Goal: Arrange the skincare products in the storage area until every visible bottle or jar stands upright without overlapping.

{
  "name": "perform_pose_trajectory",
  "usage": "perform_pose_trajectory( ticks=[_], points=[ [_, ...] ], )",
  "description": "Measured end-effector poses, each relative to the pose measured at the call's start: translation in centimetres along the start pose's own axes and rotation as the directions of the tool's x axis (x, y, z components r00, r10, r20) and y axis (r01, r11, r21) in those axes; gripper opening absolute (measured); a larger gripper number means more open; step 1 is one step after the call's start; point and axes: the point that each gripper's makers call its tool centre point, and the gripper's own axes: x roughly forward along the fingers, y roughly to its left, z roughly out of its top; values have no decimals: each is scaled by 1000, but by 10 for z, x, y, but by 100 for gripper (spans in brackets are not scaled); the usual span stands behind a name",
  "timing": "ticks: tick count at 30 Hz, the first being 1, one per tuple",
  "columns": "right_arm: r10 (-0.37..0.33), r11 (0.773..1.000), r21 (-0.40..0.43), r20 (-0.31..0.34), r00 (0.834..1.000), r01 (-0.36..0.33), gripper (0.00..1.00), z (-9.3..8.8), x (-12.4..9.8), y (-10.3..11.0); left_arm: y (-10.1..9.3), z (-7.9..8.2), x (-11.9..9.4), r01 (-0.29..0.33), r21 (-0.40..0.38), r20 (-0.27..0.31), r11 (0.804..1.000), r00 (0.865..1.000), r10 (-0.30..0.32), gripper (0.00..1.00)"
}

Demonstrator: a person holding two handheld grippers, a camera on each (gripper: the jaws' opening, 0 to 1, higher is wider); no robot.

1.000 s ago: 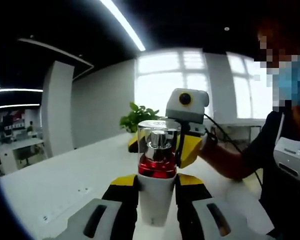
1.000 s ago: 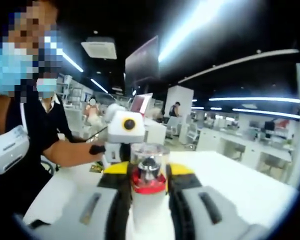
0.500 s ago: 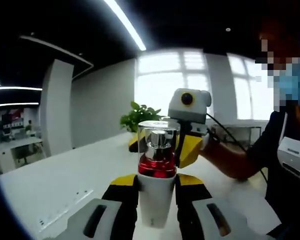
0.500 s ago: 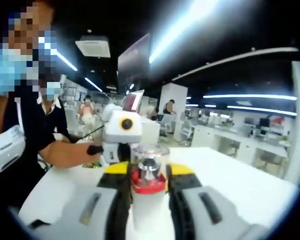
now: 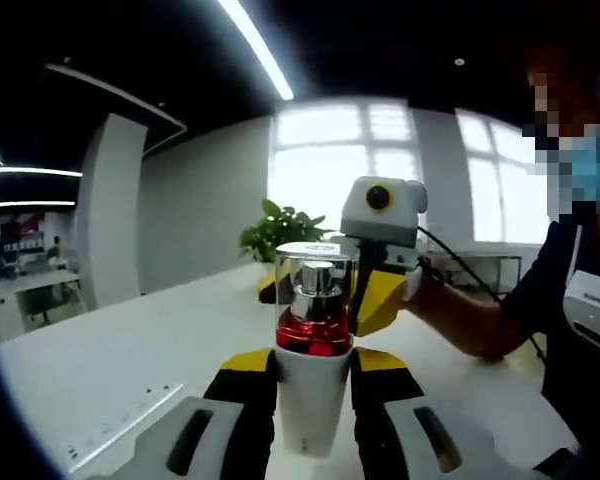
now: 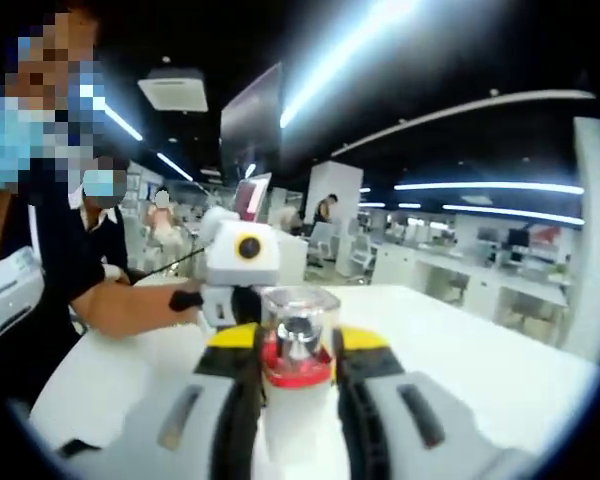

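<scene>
My left gripper [image 5: 314, 372] is shut on a white bottle [image 5: 310, 400] with a red collar and a clear cap, held upright above the white table [image 5: 130, 360]. My right gripper [image 6: 297, 345] is shut on a second white bottle [image 6: 295, 420] of the same kind. In the left gripper view the right gripper [image 5: 375, 290] hovers just behind the held bottle, carried by a person's hand. In the right gripper view the left gripper [image 6: 235, 285] shows behind the second bottle, to its left.
A person [image 5: 580, 300] in dark clothes stands at the table's edge. A green plant [image 5: 275, 232] sits at the far end by the windows. A long white tabletop [image 6: 480, 370] stretches ahead, with office desks and other people far behind.
Both views have drifted slightly as the hands moved. Each gripper keeps its bottle held the same way.
</scene>
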Motion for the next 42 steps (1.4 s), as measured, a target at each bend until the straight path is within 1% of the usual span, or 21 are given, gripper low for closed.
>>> perform_pose_trajectory(
  ticks=[12, 20, 34, 38, 42],
  points=[
    [-38, 999, 4, -1, 999, 38, 26, -7, -7, -15, 9, -2, 14, 17, -4, 5, 1000, 1000, -17, 28],
    [-60, 998, 5, -13, 998, 60, 26, -16, -9, -25, 16, -7, 22, 17, -5, -6, 1000, 1000, -17, 28],
    [-109, 994, 22, -33, 994, 109, 26, -31, -17, -44, 30, -15, 41, 34, -24, -6, 999, 999, -35, 28],
    [-118, 993, 25, -33, 992, 119, 26, -34, -18, -47, 33, -15, 44, 39, -31, -2, 999, 999, -39, 28],
    [-122, 992, 24, -41, 992, 123, 26, -39, -17, -50, 37, -20, 45, 36, -32, -9, 999, 999, -36, 28]
  ],
)
